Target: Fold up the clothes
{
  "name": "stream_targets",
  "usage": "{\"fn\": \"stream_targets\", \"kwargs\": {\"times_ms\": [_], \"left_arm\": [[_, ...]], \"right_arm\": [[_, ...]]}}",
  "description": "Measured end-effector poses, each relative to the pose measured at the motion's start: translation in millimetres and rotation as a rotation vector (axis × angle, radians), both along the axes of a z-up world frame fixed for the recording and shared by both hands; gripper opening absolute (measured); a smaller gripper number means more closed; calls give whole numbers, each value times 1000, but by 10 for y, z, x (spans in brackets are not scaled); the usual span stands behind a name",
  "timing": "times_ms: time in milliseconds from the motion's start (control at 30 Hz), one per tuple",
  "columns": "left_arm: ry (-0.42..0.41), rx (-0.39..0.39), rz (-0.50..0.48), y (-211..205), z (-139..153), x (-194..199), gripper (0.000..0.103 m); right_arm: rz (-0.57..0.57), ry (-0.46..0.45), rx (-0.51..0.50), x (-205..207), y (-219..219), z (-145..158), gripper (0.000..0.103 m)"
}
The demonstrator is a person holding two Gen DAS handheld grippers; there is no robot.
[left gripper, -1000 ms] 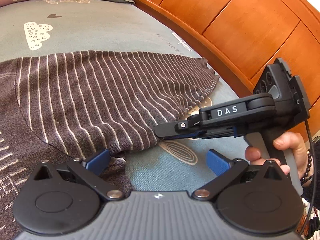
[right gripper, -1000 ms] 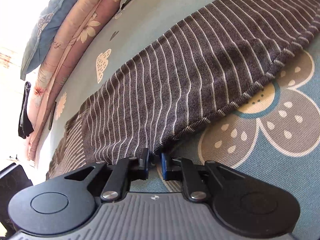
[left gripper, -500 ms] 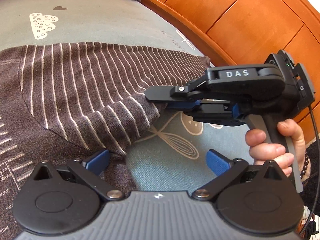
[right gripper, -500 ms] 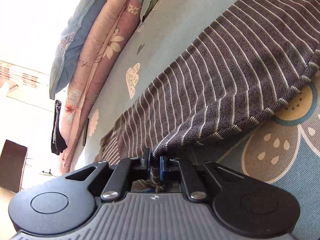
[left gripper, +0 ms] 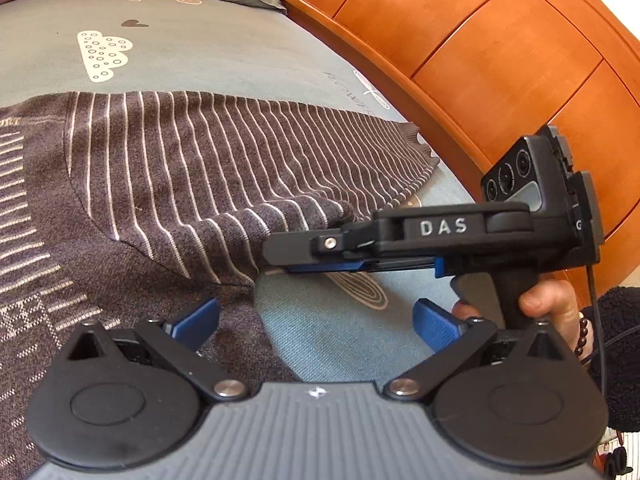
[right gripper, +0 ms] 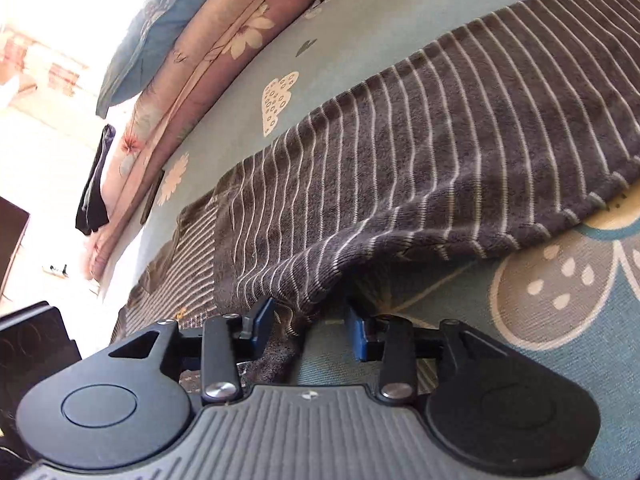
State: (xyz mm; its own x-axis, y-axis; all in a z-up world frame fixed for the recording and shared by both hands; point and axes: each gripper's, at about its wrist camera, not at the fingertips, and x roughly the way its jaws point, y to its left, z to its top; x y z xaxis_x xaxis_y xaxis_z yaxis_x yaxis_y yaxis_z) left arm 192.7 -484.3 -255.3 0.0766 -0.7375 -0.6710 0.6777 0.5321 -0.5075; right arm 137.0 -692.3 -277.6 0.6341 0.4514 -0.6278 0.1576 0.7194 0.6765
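A dark grey sweater point(left gripper: 192, 184) with thin white stripes lies spread across the bed point(left gripper: 224, 56), whose blue-green sheet carries cloud, heart and flower prints; the sweater is the landmark for everything here. Its ribbed hem point(left gripper: 416, 176) reaches toward the orange wooden headboard point(left gripper: 480, 64) that runs along the far side of the sweater. Beyond the sweater's upper edge, pillows point(right gripper: 208, 48) in pink floral and blue-grey covers are stacked at the end of the bed. The right gripper point(right gripper: 310, 330) sits at the sweater's near edge, where a fold of the knit is bunched up; its jaws have just been opening and now stand parted, with the raised fold of sweater lying between the blue pads point(right gripper: 262, 322) but not pinched by them. In the left wrist view the same gripper point(left gripper: 280, 258), marked DAS, points in at the sweater's lower edge, and a hand point(left gripper: 548, 308) with a bead bracelet holds its grip. The left gripper point(left gripper: 316, 320) hovers just over the sweater's near corner with its jaws wide apart and nothing in them, one pad over the knit, the other over bare sheet.
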Motion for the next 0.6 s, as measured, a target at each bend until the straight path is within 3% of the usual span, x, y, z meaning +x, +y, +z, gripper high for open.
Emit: {"fn": "stream_targets", "kwargs": {"times_ms": [67, 100, 133, 167, 267, 433, 533, 600], "left_arm": [[7, -3, 6, -6, -26, 21, 102], [13, -5, 9, -16, -51, 36, 102], [19, -7, 13, -27, -75, 52, 102], [25, -9, 16, -38, -99, 67, 102], [2, -29, 47, -77, -161, 105, 102], [-116, 12, -16, -269, -124, 62, 102], [-92, 25, -48, -206, -68, 42, 102], [-76, 31, -45, -86, -37, 5, 102]], "right_arm": [[30, -32, -87, 60, 121, 51, 44], [42, -37, -100, 87, 148, 67, 37], [62, -34, -98, 118, 162, 71, 16], [80, -22, -100, 143, 170, 73, 6], [128, -6, -78, 144, 137, 113, 6], [136, 32, -74, 51, 49, 77, 6], [136, 55, -65, 15, 29, 30, 6], [130, 42, -65, -11, 41, 40, 12]]}}
